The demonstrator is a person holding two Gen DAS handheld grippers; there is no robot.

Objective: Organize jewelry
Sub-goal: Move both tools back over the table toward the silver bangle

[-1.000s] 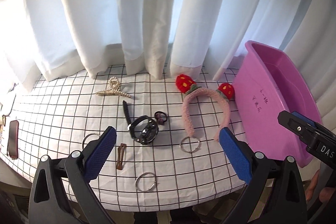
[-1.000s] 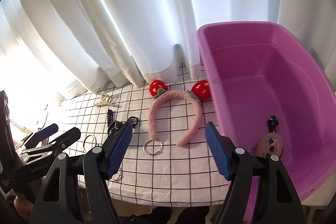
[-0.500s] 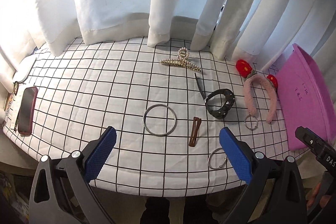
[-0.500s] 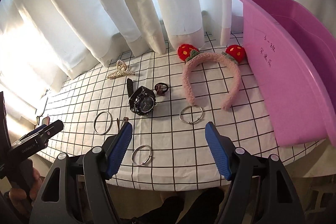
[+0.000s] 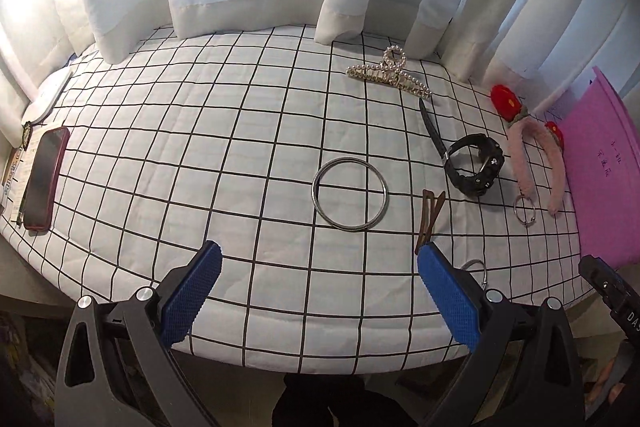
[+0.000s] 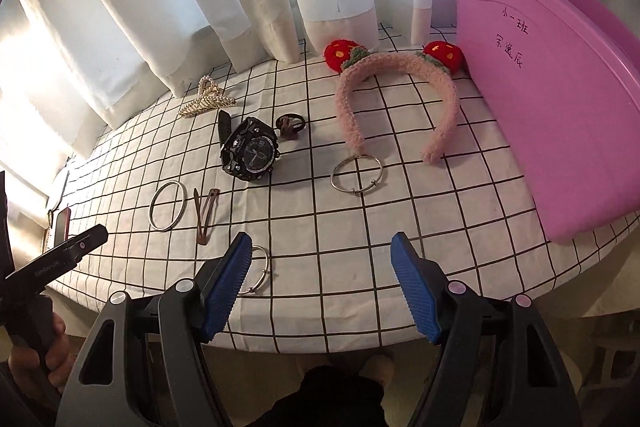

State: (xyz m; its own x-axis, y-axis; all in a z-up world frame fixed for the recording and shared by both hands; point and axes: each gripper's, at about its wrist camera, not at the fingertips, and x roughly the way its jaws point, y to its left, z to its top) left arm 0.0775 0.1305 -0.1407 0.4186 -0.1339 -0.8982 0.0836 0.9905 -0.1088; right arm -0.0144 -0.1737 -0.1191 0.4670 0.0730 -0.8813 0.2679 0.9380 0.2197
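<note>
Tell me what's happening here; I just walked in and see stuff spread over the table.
A person holds the left gripper and right gripper above a checked tablecloth, both open and empty. A watch, headband, bangles and clips lie untouched beside a pink tub. Nothing has been picked up yet.

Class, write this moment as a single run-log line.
left tongs: open, empty | right tongs: open, empty | watch, bangles, headband: on cloth | pink bin: beside headband
</note>
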